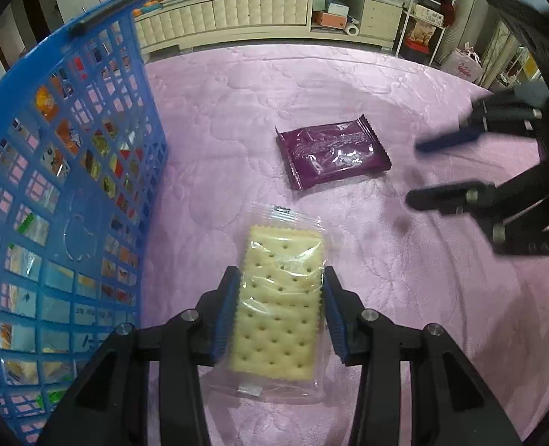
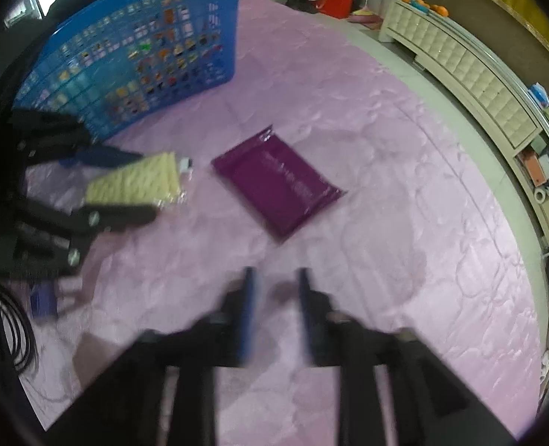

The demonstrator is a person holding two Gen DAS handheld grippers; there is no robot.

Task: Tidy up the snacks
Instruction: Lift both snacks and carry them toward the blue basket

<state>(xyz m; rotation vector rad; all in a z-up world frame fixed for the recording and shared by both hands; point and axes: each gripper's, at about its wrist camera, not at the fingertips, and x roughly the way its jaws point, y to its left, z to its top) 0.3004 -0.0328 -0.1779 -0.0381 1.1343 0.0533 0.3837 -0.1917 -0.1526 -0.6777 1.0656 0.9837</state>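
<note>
My left gripper (image 1: 280, 278) is shut on a clear packet of pale crackers (image 1: 278, 308), with both blue pads against its long sides; the right wrist view shows the same crackers (image 2: 137, 180) in that gripper (image 2: 148, 186). A purple snack packet (image 1: 332, 150) lies flat on the pink bedspread, also in the right wrist view (image 2: 278, 187). The blue mesh basket (image 1: 70, 171) with several snacks inside stands at the left, and it also shows in the right wrist view (image 2: 140, 55). My right gripper (image 2: 274, 278) is open and empty, short of the purple packet, and shows blurred in the left wrist view (image 1: 412, 171).
The pink quilted bedspread (image 1: 349, 85) covers the surface. A long cream cabinet (image 1: 259, 15) runs along the far wall, with shelves (image 1: 423, 18) of boxes beside it. Black cables (image 2: 18, 334) lie at the bed's left edge.
</note>
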